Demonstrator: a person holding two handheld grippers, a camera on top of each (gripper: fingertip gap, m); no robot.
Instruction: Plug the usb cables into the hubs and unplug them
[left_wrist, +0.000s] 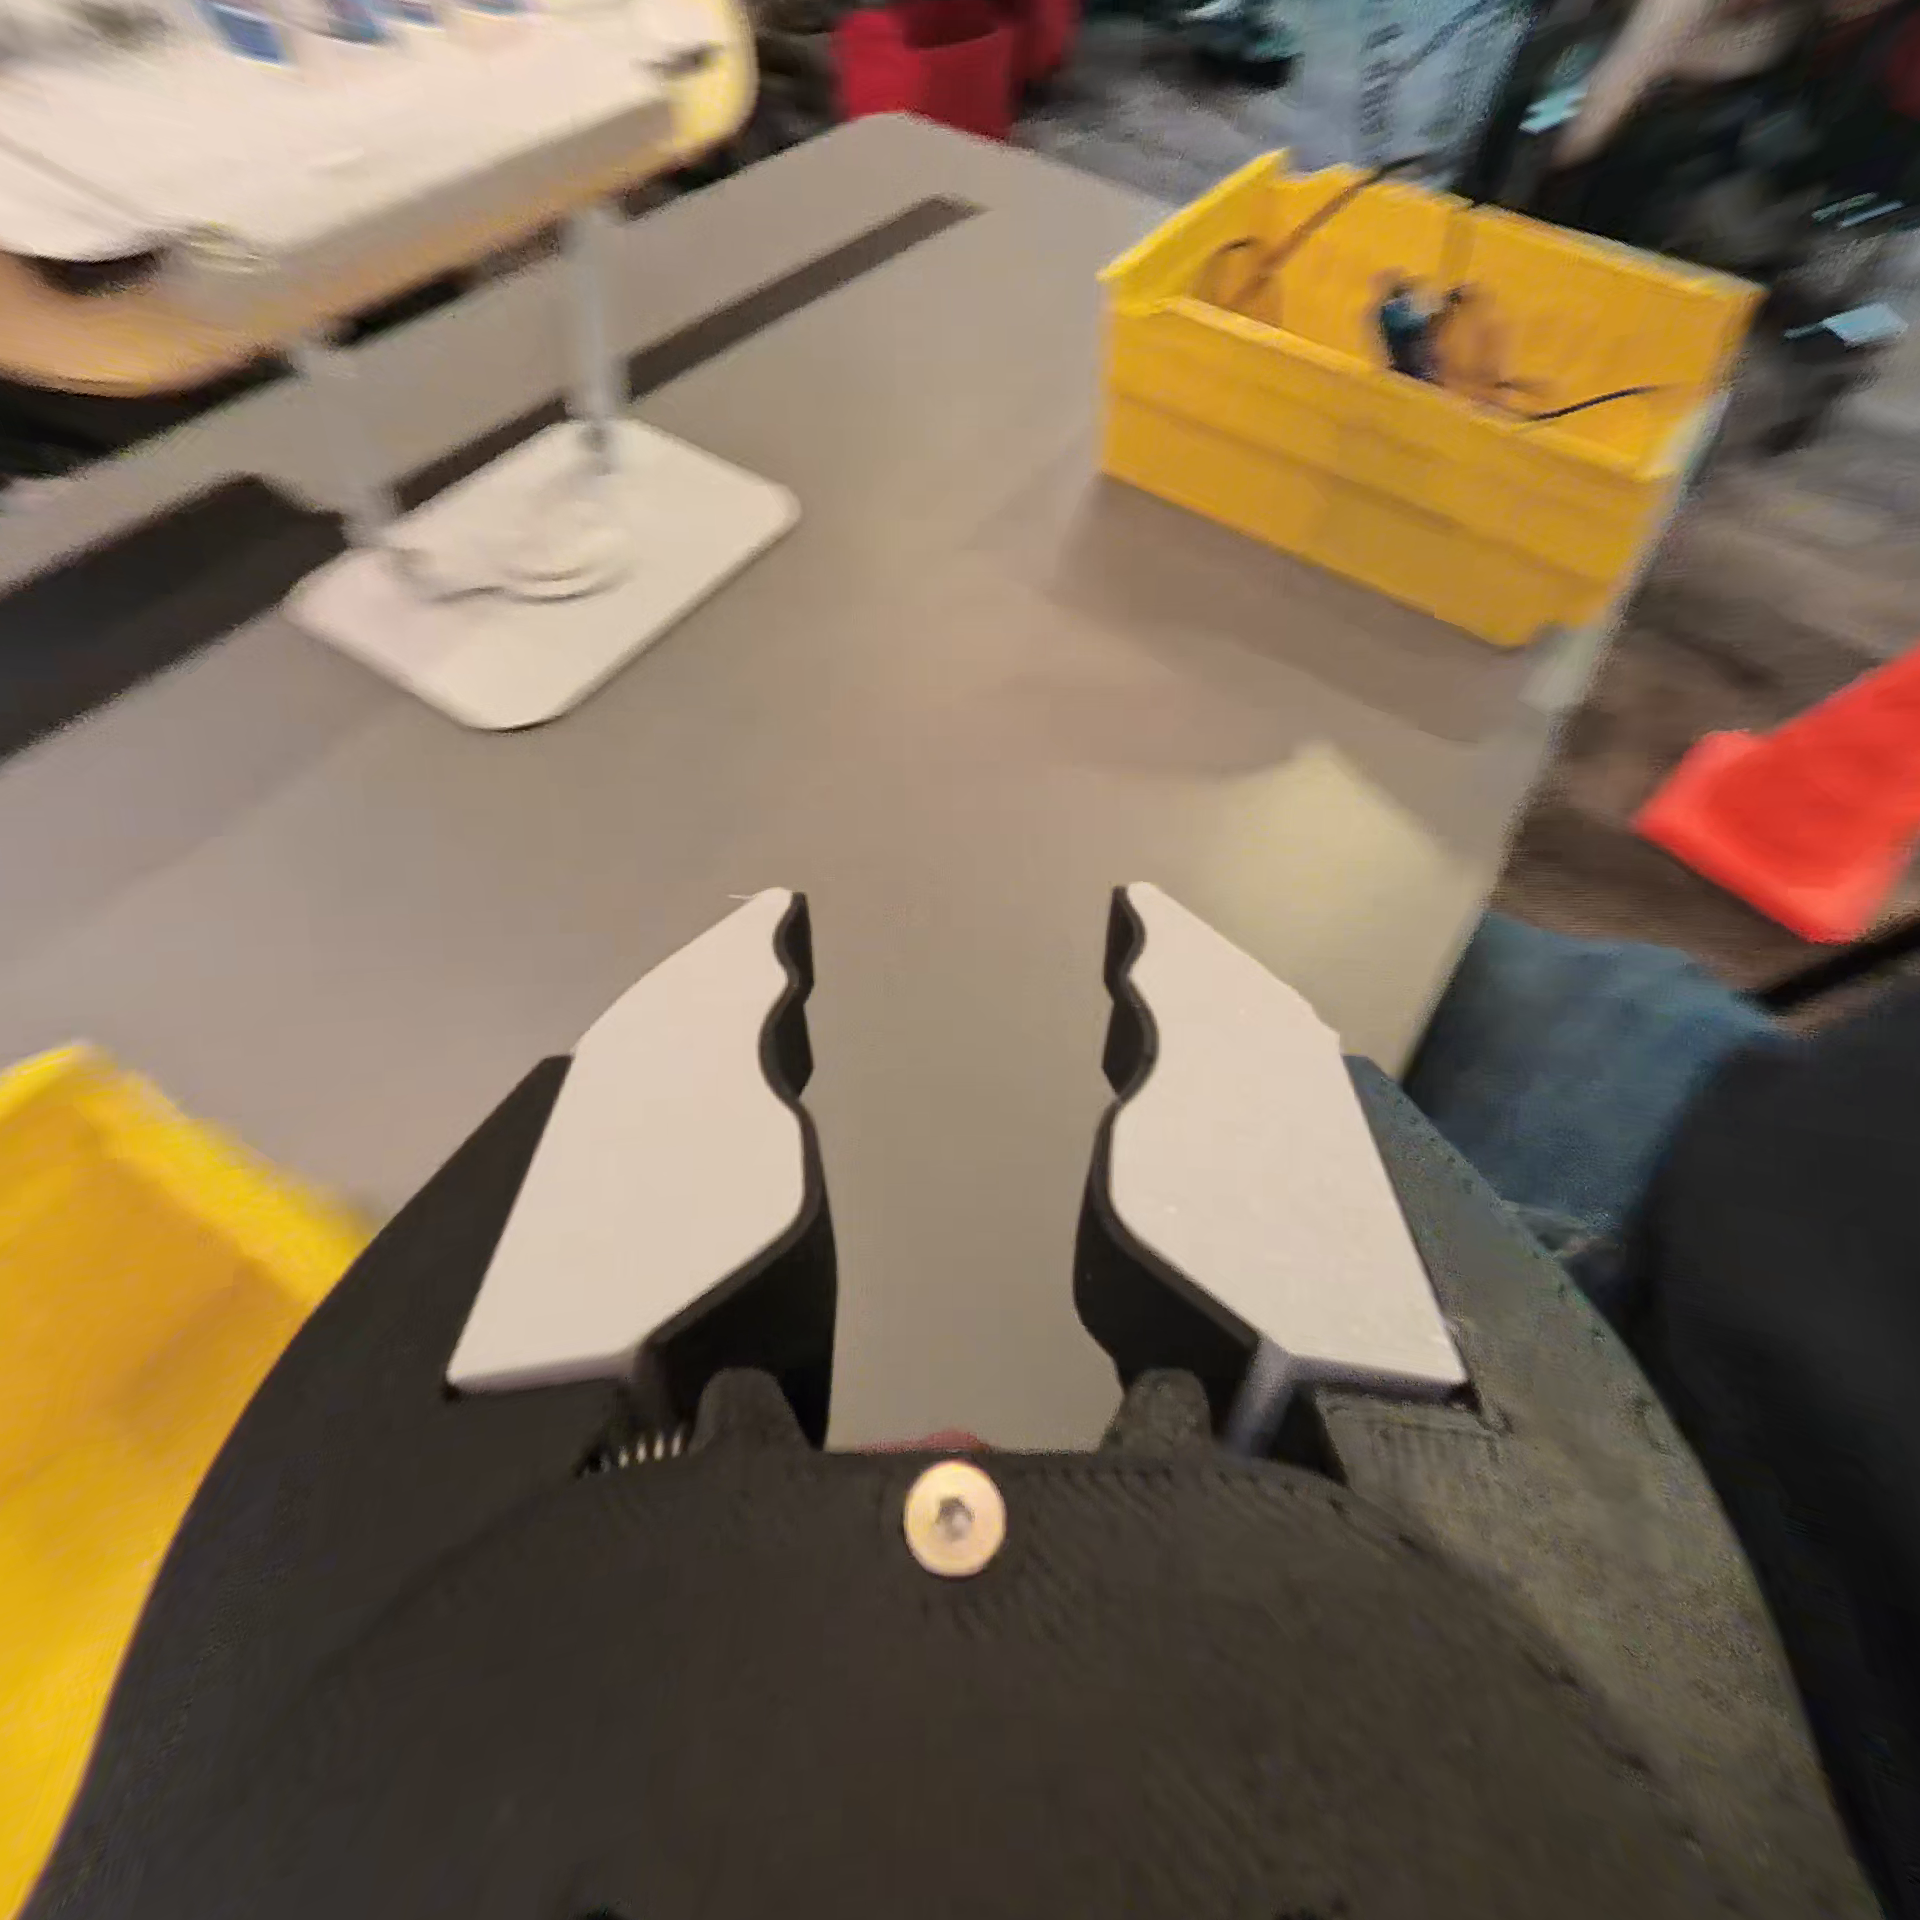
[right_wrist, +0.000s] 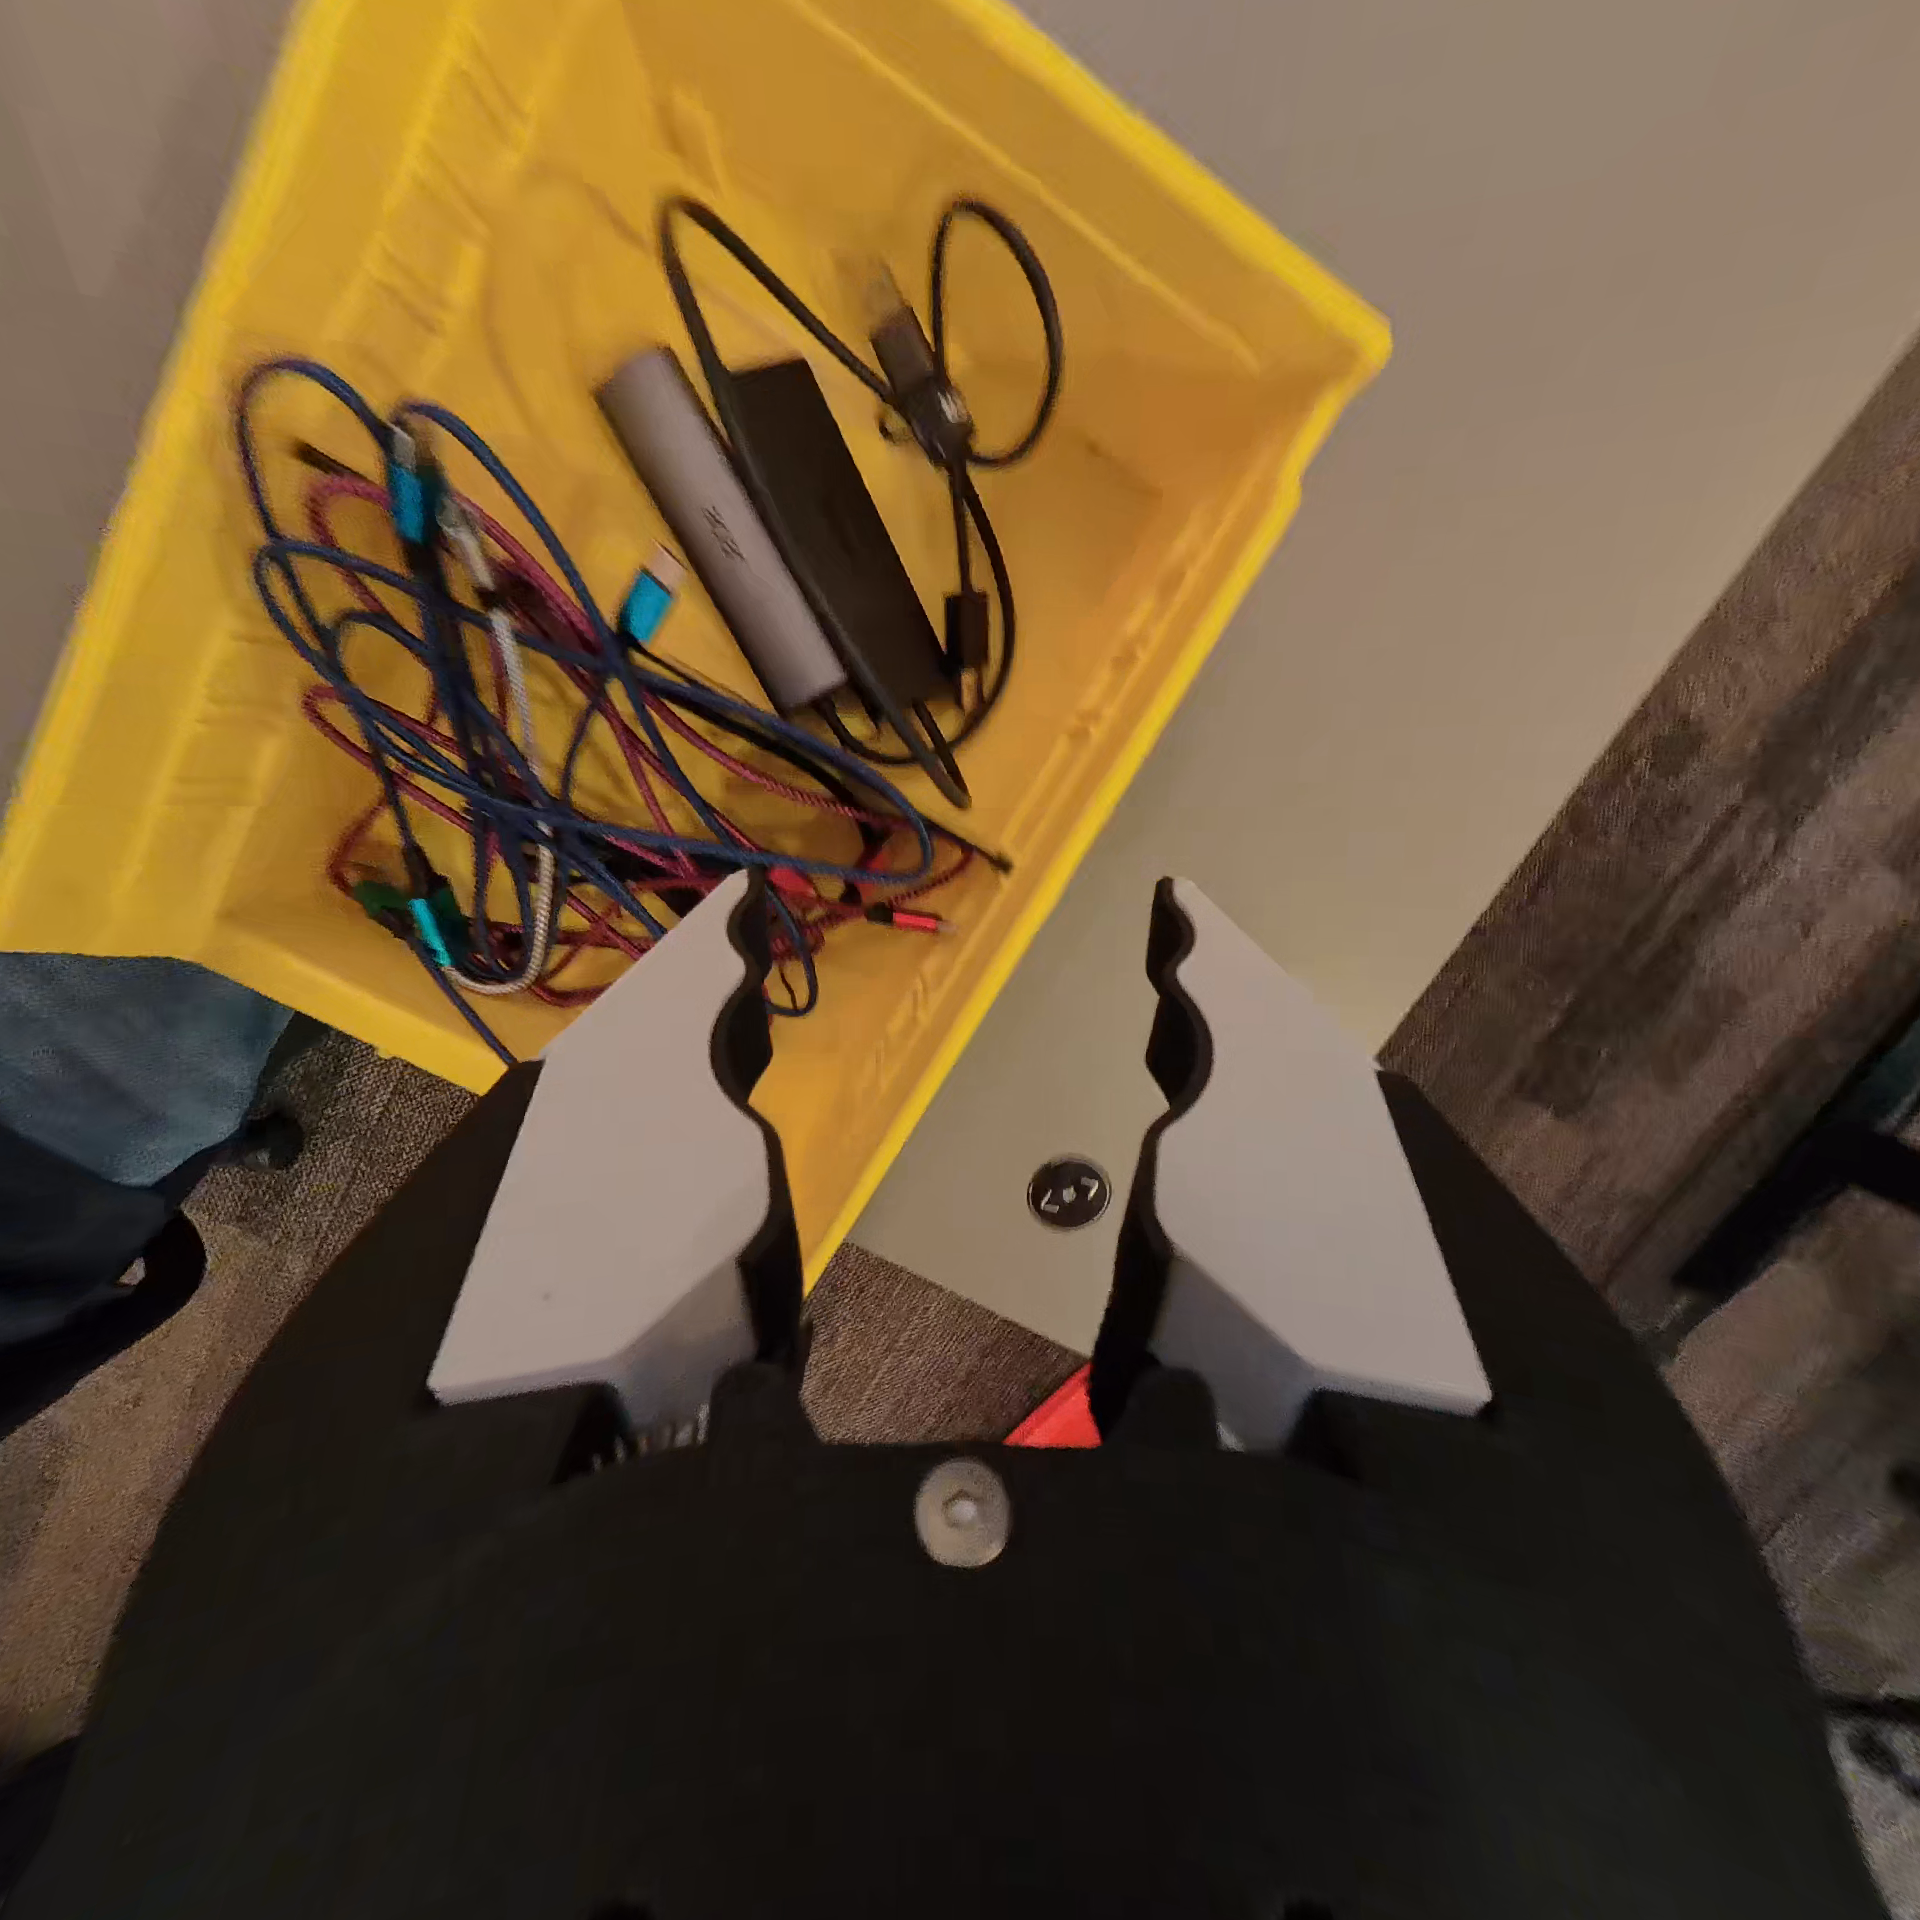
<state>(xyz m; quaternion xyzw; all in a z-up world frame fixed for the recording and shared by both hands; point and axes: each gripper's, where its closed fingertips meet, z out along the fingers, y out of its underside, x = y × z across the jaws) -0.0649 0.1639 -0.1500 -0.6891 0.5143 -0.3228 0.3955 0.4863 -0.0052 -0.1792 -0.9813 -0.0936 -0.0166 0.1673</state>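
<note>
My right gripper (right_wrist: 951, 904) hovers spread and empty over the yellow bin (right_wrist: 1164, 665) holding tangled usb cables (right_wrist: 499, 707) and two hubs (right_wrist: 727, 530); my left gripper (left_wrist: 956, 914), also spread, waits over the table (left_wrist: 935, 644); next I must reach in for a hub.

Grey worktop (left_wrist: 914, 644) carrying a yellow bin (left_wrist: 1392, 436) near its far right corner, a white square stand base (left_wrist: 582, 582) left of it, and a dark slot (left_wrist: 790, 281) running along behind. Second yellow bin edge (left_wrist: 114, 1247) showing at near left. In the right wrist view, yellow bin (right_wrist: 1195, 665) sitting at the worktop's (right_wrist: 1558, 416) edge, beside a small round black fitting (right_wrist: 1068, 1193).
</note>
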